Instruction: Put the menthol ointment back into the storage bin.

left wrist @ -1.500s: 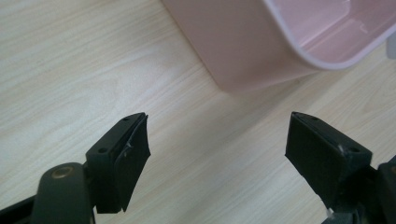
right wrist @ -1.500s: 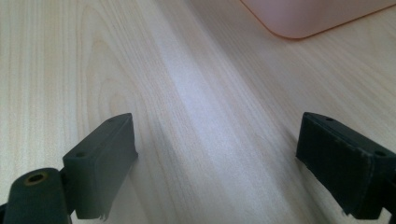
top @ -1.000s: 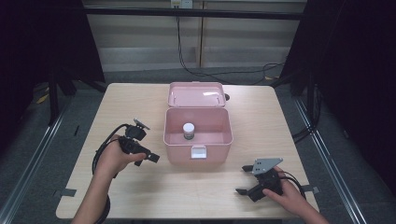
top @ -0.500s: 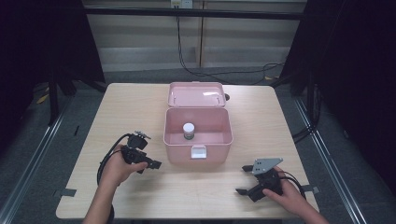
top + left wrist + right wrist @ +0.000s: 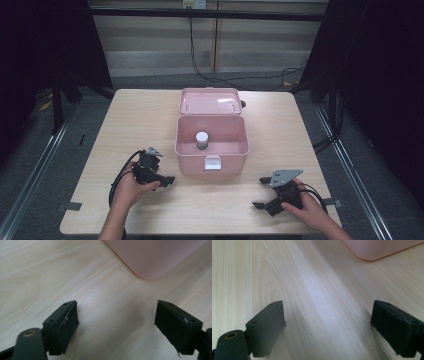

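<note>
Both grippers sit low on the wooden table (image 5: 150,120), close to the person, and both are empty with their jaws spread wide. Nothing is between the jaws in either gripper view, just bare wood.

On the person's right side, the right gripper (image 5: 260,192) rests on the table, in front of the pink box (image 5: 212,162) and off to its right. A hand (image 5: 307,210) holds it from behind, and a grey three-cornered plate (image 5: 285,176) sits on top of it. In the right gripper view, a rounded corner of the pink box (image 5: 382,248) shows far ahead at the top.

The left gripper (image 5: 167,180) is nearer the box, just beside its front left corner but not touching it. The left hand (image 5: 130,187) wraps around it, and a black cable (image 5: 117,180) loops out behind. In the left gripper view, the box corner (image 5: 150,257) is close ahead.

The pink box stands in the middle of the table with its lid (image 5: 210,101) flipped open and lying back on the far side. Inside the box, a small bottle (image 5: 202,140) with a white cap stands upright. A white latch (image 5: 212,163) is on the box's front wall.

Past the table, black cables (image 5: 210,75) run along the grey floor.
</note>
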Demonstrator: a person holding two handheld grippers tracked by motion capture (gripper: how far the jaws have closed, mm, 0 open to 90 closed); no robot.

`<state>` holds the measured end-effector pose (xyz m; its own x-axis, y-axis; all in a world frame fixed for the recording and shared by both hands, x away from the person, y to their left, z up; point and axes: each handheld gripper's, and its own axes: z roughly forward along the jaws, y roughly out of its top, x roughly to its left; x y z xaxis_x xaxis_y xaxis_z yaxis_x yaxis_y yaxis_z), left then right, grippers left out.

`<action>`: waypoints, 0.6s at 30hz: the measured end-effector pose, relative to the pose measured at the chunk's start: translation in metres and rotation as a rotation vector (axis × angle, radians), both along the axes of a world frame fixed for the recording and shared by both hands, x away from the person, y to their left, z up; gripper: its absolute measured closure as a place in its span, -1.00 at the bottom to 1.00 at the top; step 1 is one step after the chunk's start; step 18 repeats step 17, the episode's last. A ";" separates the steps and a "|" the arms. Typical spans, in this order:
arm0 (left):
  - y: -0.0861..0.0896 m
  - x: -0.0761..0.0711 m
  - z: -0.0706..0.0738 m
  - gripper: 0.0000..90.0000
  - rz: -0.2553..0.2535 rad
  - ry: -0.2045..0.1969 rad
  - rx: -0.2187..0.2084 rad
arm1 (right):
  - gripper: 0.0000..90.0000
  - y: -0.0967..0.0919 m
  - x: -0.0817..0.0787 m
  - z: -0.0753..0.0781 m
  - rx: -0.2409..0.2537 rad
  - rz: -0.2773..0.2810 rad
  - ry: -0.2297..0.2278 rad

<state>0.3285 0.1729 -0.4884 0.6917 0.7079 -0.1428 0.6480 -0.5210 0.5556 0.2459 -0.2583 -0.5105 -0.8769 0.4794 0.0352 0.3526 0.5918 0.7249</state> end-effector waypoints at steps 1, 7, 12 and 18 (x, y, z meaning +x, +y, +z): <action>-0.001 -0.001 -0.001 -0.63 -0.007 -0.015 0.008 | -0.75 0.000 0.000 0.000 0.000 0.000 0.000; 0.001 -0.007 -0.008 -0.66 -0.029 -0.120 0.009 | -0.75 0.000 0.000 0.000 0.000 -0.001 0.001; 0.002 -0.012 -0.016 -0.76 -0.050 -0.186 -0.013 | -0.75 0.000 0.000 0.000 0.000 0.000 0.000; 0.004 -0.012 -0.018 -0.78 -0.053 -0.202 -0.033 | -0.75 0.000 0.000 0.000 0.000 -0.001 0.001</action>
